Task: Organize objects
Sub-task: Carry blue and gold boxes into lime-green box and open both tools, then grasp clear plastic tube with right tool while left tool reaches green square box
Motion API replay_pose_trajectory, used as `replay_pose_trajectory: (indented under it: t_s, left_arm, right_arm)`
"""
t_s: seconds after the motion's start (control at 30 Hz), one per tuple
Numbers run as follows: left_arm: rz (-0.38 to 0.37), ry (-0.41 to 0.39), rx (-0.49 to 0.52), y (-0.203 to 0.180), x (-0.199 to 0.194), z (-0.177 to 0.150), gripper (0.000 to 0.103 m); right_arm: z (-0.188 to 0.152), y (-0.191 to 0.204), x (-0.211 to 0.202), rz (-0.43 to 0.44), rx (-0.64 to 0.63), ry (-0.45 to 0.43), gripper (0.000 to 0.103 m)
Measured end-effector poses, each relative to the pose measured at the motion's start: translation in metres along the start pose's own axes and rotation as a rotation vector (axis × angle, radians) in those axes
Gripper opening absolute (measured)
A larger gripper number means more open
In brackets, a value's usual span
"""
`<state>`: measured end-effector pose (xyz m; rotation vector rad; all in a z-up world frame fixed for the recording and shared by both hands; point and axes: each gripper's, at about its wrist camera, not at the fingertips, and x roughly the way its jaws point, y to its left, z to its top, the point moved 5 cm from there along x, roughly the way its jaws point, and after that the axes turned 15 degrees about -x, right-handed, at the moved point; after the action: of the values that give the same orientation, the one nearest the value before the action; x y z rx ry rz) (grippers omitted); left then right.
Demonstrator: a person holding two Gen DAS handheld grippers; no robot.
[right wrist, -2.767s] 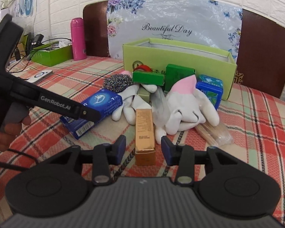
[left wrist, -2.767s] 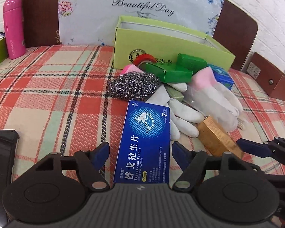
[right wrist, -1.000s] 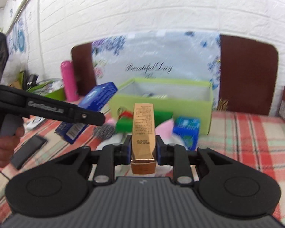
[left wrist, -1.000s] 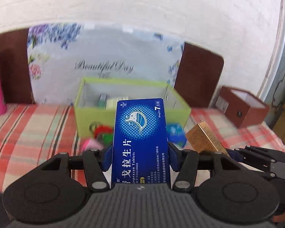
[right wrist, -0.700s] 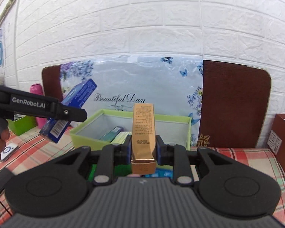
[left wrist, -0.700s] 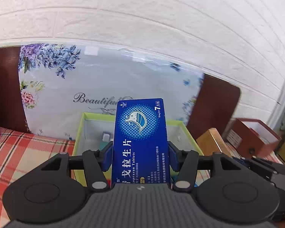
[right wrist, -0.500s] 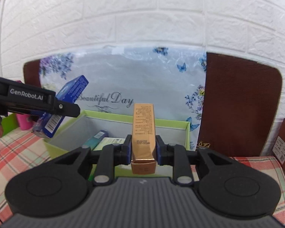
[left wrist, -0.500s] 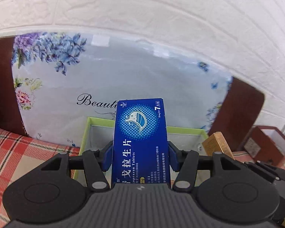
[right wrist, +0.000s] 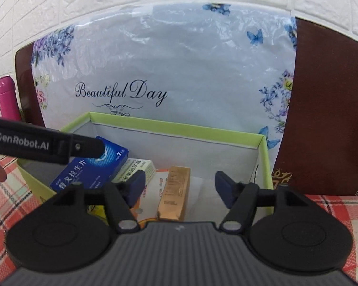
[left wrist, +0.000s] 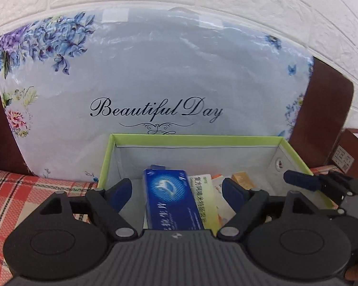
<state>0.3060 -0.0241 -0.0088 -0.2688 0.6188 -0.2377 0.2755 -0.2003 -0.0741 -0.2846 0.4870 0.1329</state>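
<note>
Both grippers hang over the open green box (left wrist: 195, 138) (right wrist: 174, 128). My left gripper (left wrist: 176, 189) is opening, and the blue tablet box (left wrist: 173, 201) (right wrist: 90, 169) lies loose between its pads, tipping down into the box. My right gripper (right wrist: 179, 186) is opening too, its pads well apart from the gold box (right wrist: 175, 190) (left wrist: 243, 180), which rests inside the green box. Other small cartons, white and pale green (right wrist: 137, 166) (left wrist: 204, 191), lie on the box floor under them. The left gripper's finger (right wrist: 45, 143) crosses the right wrist view.
A floral bag printed "Beautiful Day" (left wrist: 155, 83) stands right behind the box against a brown headboard (right wrist: 331, 109) and a white brick wall. A plaid cloth (left wrist: 23, 195) covers the surface. A pink bottle (right wrist: 7, 97) stands far left, a brown box (left wrist: 353, 152) far right.
Both grippers carried their boxes forward over the green box, then spread their jaws. The blue tablet box and the gold box have dropped free into the box.
</note>
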Motion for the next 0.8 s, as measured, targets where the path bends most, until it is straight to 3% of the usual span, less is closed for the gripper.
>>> replay_pose_trajectory:
  t_s: [0.1,0.3,0.43,0.57,0.63,0.7,0.8]
  left_arm:
    - [0.000,-0.016,-0.020,-0.002,-0.022,0.000,0.086]
    - [0.013,-0.048,-0.068,-0.006,-0.075,-0.014,0.086]
    - [0.039,-0.052,-0.088,-0.006,-0.105,-0.043,0.086]
    - [0.009,-0.005,-0.154,0.005,-0.121,-0.083,0.086]
    - [0.003,0.033,-0.202,0.014,-0.124,-0.102,0.086]
    - [0.018,0.063,-0.236,0.024,-0.127,-0.116,0.086]
    - [0.045,0.074,-0.263,0.034,-0.135,-0.125,0.086]
  right_arm:
    - [0.000,-0.004,-0.020,-0.027,-0.006,-0.029,0.081]
    - [0.000,-0.009,-0.089,-0.093,0.019,-0.120,0.093]
    - [-0.014,0.004,-0.134,-0.114,-0.007,-0.166,0.093]
    - [-0.047,0.035,-0.167,-0.084,-0.046,-0.168,0.093]
    - [-0.067,0.057,-0.174,-0.009,-0.050,-0.132,0.083]
    - [-0.083,0.081,-0.172,0.053,-0.096,-0.083,0.062]
    - [-0.092,0.111,-0.167,0.064,-0.188,-0.044,0.043]
